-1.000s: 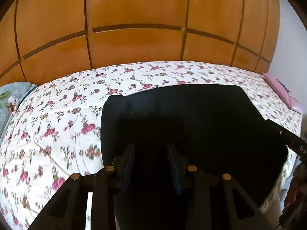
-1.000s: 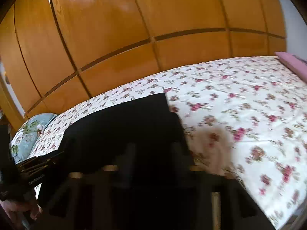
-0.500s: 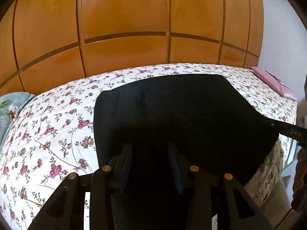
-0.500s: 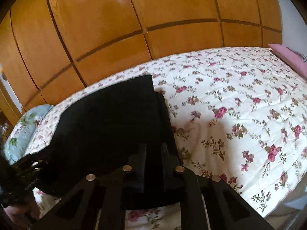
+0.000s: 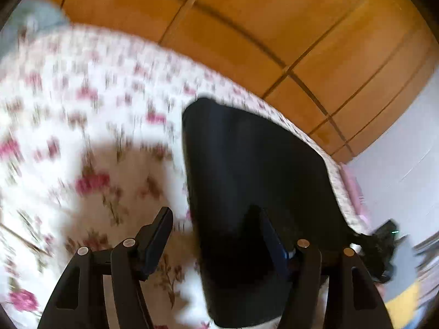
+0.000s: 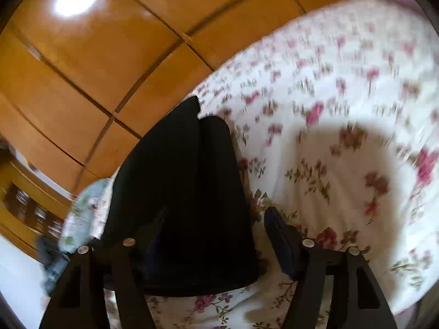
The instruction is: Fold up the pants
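The black pants (image 5: 252,170) lie folded flat on the flowered bedspread (image 5: 82,137). In the blurred left wrist view, my left gripper (image 5: 214,233) hangs low over the near left edge of the pants. Its jaws are opening and stand wide, one finger over the bedspread, the other over the cloth, with no pad pressing. In the right wrist view the pants (image 6: 178,186) run away as a narrow dark strip. My right gripper (image 6: 216,233) straddles their near right edge. Its jaws are opening too, wide apart, and the cloth between them lies loose.
A wooden wardrobe front (image 5: 274,27) stands behind the bed. A pale blue pillow (image 6: 82,208) lies at one end of the bed and a pink item (image 5: 354,189) at the other. The bedspread (image 6: 343,109) stretches bare to the right of the pants.
Both grippers have let go of the pants and their jaws have spread wide. Both views have rolled and dropped closer to the bed, and the pants now lie flat.
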Demonstrator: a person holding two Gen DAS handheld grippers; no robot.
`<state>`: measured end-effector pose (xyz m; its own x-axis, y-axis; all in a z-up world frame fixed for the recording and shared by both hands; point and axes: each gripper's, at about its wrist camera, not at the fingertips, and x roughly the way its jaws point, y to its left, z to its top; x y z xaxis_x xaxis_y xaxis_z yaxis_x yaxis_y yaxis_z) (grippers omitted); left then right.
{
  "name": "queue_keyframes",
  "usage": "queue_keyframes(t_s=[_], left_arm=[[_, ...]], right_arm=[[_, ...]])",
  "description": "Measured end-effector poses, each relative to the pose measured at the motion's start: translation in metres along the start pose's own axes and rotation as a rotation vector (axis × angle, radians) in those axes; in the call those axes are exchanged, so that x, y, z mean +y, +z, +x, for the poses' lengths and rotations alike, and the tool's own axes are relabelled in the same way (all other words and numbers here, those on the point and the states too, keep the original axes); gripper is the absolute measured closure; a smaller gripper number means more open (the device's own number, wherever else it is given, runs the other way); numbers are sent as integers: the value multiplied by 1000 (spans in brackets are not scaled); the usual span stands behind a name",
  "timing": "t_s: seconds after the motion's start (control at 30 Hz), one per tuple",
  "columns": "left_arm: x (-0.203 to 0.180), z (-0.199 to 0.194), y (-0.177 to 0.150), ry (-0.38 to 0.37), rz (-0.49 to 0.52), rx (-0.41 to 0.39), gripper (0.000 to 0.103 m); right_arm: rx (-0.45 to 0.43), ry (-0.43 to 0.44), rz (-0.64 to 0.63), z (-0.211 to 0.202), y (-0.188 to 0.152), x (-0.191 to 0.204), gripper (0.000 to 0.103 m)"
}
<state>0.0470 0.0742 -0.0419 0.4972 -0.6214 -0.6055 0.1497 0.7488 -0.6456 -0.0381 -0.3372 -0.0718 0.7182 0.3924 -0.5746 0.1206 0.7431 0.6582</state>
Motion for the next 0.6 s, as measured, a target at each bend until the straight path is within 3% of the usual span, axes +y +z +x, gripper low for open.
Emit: queue_keyframes(t_s=[0.13,0.27,0.4,0.6], left_arm=[[14,3,-3,-120,-82,39,34],[1,7,-6,-213,-17,107,27],[-12,17,-13,-188,82,135,22],[-16,31,1,-206,67,168,21]], right_arm=[[60,14,-33,5,6,2,30],[111,32,-71,9,10,6,30],[146,82,-50,19,16,3,31],[177,82,-90,36,21,13,32]])
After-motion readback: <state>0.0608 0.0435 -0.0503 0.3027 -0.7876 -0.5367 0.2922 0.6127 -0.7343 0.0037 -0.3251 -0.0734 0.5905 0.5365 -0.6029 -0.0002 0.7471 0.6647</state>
